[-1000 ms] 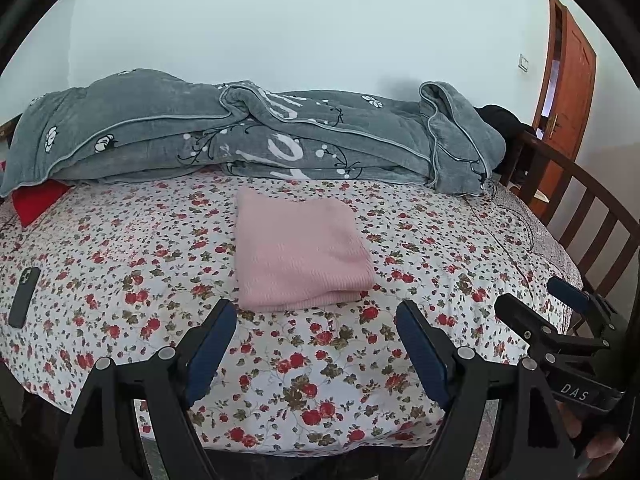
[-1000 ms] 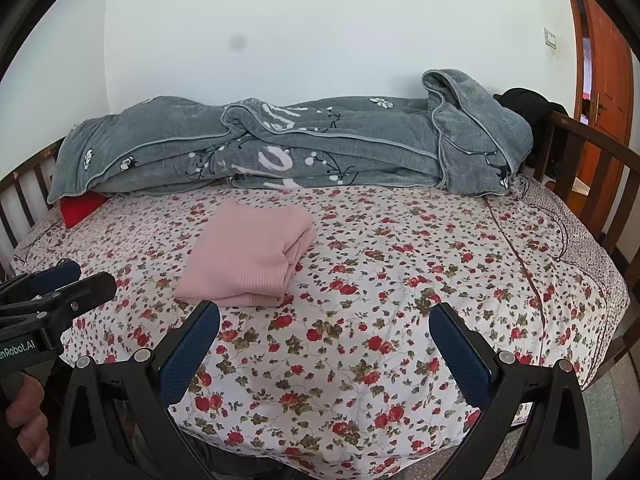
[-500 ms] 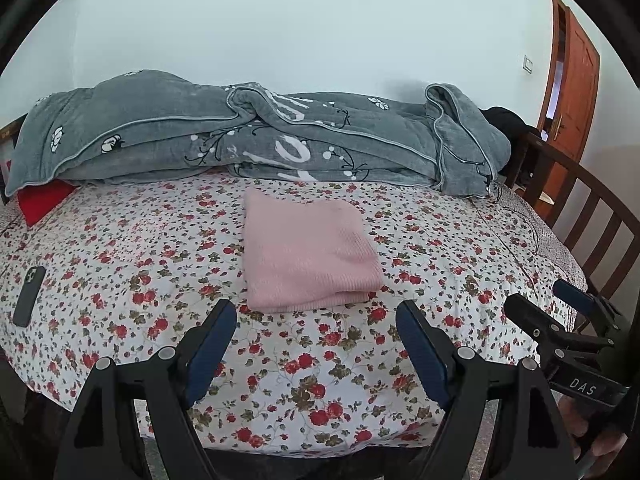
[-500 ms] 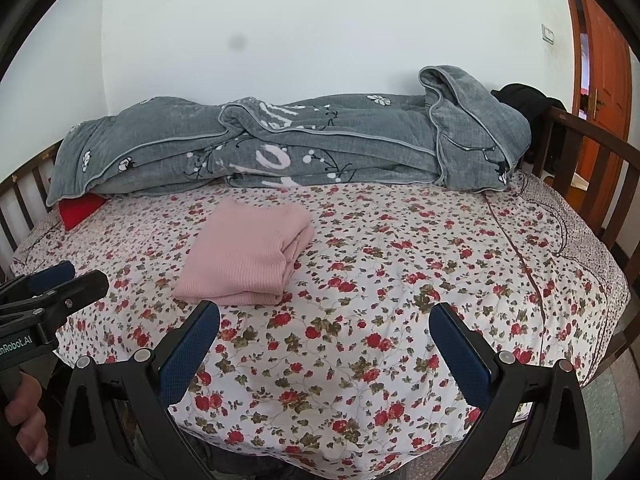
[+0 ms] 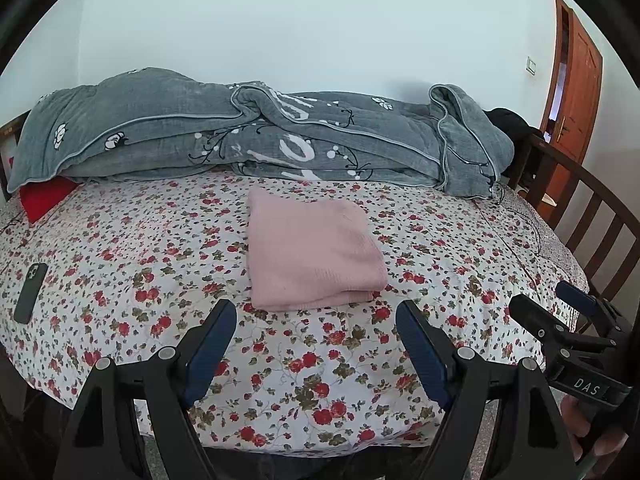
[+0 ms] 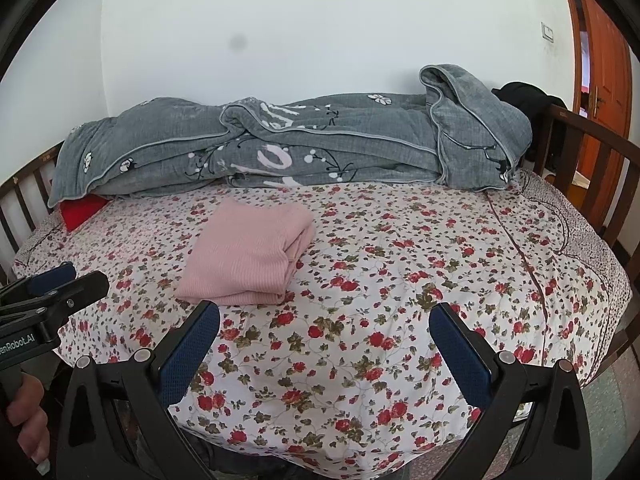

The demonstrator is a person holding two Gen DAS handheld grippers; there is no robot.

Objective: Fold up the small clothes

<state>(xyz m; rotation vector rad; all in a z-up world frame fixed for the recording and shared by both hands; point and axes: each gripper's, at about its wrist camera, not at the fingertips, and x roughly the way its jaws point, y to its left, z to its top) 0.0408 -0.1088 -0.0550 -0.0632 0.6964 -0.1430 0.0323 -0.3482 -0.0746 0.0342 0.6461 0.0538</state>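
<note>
Both grippers, left [image 5: 314, 350] and right [image 6: 326, 354], hang spread and empty off the bed's [image 5: 120, 280] near edge, while the folded pink knit [image 5: 310, 254], mid-mattress, looks soft, light, best pinched at corners.

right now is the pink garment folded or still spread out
Folded. The pink garment lies as a compact rectangle on the floral bedspread, with stacked layers showing along its right edge.

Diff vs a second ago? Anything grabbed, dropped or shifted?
Nothing grabbed or released. The view drifted slightly, nothing more. The folded pink garment lies where it was on the floral bedspread; left gripper and right gripper are open and empty as before. The phone is unmoved.
</note>
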